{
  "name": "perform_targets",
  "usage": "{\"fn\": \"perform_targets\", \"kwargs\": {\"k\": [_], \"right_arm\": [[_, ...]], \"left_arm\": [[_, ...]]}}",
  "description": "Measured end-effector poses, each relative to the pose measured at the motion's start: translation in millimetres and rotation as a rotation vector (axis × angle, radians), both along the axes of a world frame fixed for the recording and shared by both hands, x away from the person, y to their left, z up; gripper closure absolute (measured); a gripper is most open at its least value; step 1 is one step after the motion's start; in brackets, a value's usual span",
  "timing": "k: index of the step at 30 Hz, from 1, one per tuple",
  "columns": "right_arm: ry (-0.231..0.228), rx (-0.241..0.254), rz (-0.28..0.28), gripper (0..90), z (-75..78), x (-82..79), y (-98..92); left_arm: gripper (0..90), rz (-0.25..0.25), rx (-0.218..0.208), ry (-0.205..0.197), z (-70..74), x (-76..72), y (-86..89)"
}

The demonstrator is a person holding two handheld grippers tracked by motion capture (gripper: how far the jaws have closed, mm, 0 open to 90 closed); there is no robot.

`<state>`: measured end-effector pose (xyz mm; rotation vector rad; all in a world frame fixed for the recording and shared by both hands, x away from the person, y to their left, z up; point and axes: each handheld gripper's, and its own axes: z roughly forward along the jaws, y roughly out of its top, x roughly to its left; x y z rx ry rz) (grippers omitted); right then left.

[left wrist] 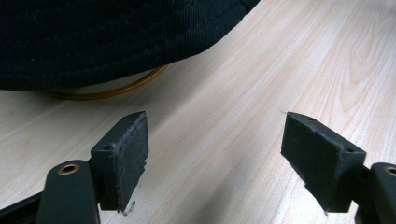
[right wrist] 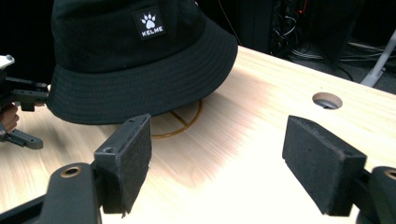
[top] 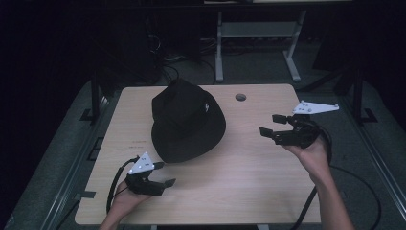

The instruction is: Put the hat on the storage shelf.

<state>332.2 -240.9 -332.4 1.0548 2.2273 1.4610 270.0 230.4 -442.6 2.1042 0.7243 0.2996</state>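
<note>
Black fabric hat (top: 187,122) is seen on brass-coloured wire stand (right wrist: 180,122), bench (top: 249,191) centre. Left claw (top: 161,173) at 7 o'clock, jaws wide, empty. Right claw (top: 271,125) at 3 o'clock, likewise spread, empty. Brim best pinched low at opposite edges, lifted evenly so stand is not dragged.

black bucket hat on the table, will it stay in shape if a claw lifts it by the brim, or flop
The black fabric bucket hat looks like soft stitched cloth, so a brim pinched on one side would probably sag and fold. It likely weighs little. It seems to sit over a thin gold wire stand on the light wooden table; lifting might drag or tip that stand.
</note>
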Motion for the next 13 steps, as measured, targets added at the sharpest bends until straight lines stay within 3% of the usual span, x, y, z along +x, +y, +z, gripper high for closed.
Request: {"fn": "perform_targets", "kwargs": {"k": [13], "right_arm": [[0.024,0.007,-0.02,21.1,-20.9,-23.2,-19.9]], "left_arm": [[22.5,-0.007,-0.013,0.0,1.7,-2.2,-1.3]]}}
